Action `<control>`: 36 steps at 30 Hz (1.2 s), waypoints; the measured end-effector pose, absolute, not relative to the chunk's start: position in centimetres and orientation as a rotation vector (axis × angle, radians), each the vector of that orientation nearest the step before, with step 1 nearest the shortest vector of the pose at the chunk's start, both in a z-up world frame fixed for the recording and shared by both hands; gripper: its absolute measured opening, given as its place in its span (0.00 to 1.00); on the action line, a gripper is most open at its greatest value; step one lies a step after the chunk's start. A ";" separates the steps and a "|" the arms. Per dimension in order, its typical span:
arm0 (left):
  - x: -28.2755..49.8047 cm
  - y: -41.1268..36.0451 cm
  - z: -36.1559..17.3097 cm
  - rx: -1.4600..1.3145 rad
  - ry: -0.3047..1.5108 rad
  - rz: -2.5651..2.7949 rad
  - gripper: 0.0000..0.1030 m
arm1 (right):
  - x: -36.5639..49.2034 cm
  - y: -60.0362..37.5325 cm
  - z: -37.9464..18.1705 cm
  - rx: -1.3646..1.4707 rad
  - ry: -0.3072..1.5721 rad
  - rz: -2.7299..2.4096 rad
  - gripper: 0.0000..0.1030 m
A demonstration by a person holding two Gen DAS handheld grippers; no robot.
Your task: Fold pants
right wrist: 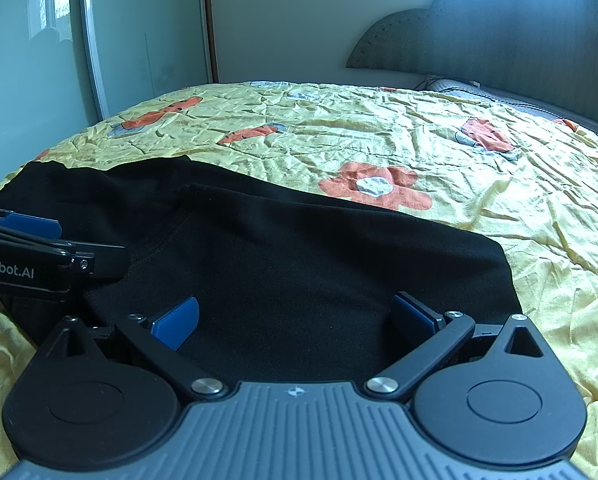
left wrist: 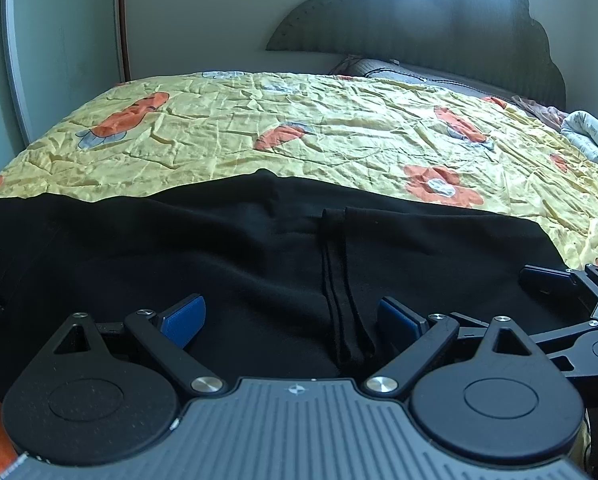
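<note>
Black pants (left wrist: 219,256) lie flat across the near edge of the bed, one part folded over another with hemmed edges (left wrist: 339,280) running toward me. My left gripper (left wrist: 295,320) hovers low over the cloth, open, its blue pads (left wrist: 185,318) wide apart with nothing between them. In the right wrist view the same pants (right wrist: 299,264) spread out with their right end near the gripper. My right gripper (right wrist: 299,320) is open too, just above the fabric. The right gripper shows at the right edge of the left wrist view (left wrist: 571,292); the left gripper shows at the left edge (right wrist: 31,240).
The bed carries a wrinkled yellow bedspread (left wrist: 339,136) with orange flowers. A dark headboard (left wrist: 439,28) and a pillow (left wrist: 399,70) stand at the far end. A bundled blanket (left wrist: 591,136) lies at the right. Mirrored wardrobe doors (right wrist: 59,48) stand at the left.
</note>
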State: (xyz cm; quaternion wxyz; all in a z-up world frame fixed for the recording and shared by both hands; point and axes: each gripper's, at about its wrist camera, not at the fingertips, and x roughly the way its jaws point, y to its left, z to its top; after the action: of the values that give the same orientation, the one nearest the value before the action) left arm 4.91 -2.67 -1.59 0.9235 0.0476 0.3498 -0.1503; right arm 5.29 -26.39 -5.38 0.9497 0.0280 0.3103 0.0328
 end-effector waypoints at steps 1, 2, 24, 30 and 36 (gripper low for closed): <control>4.9 -2.6 -1.6 0.097 0.718 -0.308 0.92 | 5.3 -26.4 -5.4 0.057 0.631 0.067 1.00; 4.9 -2.6 -1.6 0.097 0.718 -0.310 0.92 | 5.3 -26.4 -5.4 0.057 0.631 0.067 1.00; 4.1 -1.6 -0.6 0.088 0.695 -0.302 0.92 | 5.3 -26.4 -5.4 0.057 0.631 0.067 1.00; 3.9 -1.5 -0.3 0.088 0.686 -0.296 0.92 | 5.3 -26.4 -5.4 0.057 0.631 0.067 1.00; 3.7 -1.3 0.0 0.090 0.681 -0.292 0.92 | 5.3 -26.4 -5.4 0.057 0.631 0.067 1.00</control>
State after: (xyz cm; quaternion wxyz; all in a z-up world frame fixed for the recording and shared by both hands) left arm 3.65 -1.30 -0.03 0.9311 0.0440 0.3327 -0.1429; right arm 5.30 -26.40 -5.40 0.9497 0.0280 0.3102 0.0327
